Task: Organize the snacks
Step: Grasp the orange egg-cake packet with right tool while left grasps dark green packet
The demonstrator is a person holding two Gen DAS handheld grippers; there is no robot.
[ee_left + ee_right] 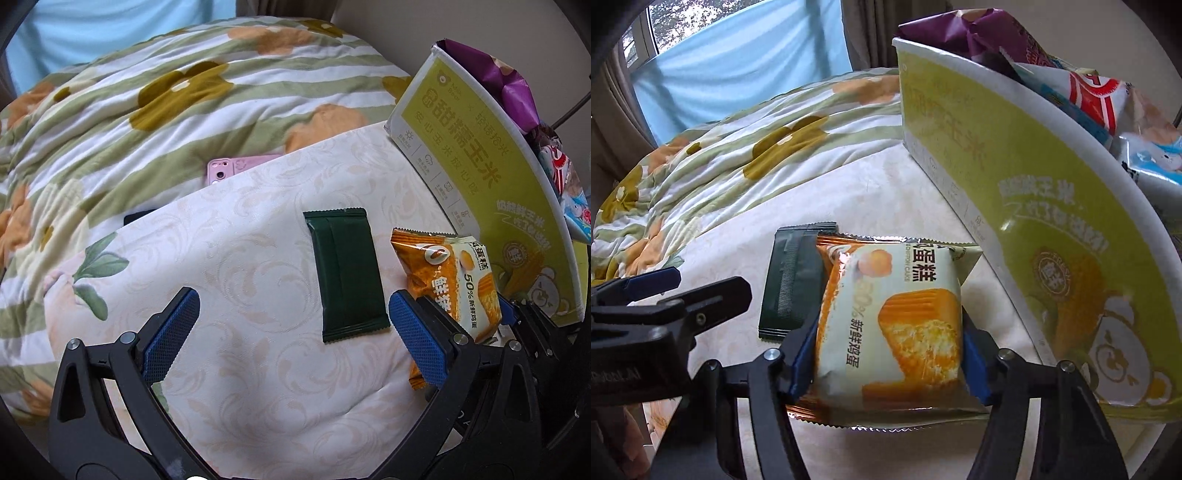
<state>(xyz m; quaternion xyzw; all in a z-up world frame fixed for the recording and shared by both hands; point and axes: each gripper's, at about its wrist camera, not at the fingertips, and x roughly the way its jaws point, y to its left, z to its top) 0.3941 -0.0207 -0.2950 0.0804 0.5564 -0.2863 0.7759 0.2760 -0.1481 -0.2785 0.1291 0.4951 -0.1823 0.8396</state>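
An orange and white cake packet (890, 317) lies on the cream patterned cover (886, 192). My right gripper (888, 356) is shut on it, a blue pad pressing each long side. To its left lies a dark green packet (345, 273), flat on the cover and partly under the cake packet's edge. My left gripper (293, 301) is open above the cover. The green packet sits between its fingers, close to the right-hand finger (413, 332), untouched. The cake packet (454, 280) shows just beyond that finger.
A yellow-green carton (1052, 221) stands to the right, with purple, red and blue snack bags sticking out of its top. A flowered quilt (147, 110) is heaped behind the cover. A pink phone (236, 168) and a black object (138, 216) lie at the quilt's edge.
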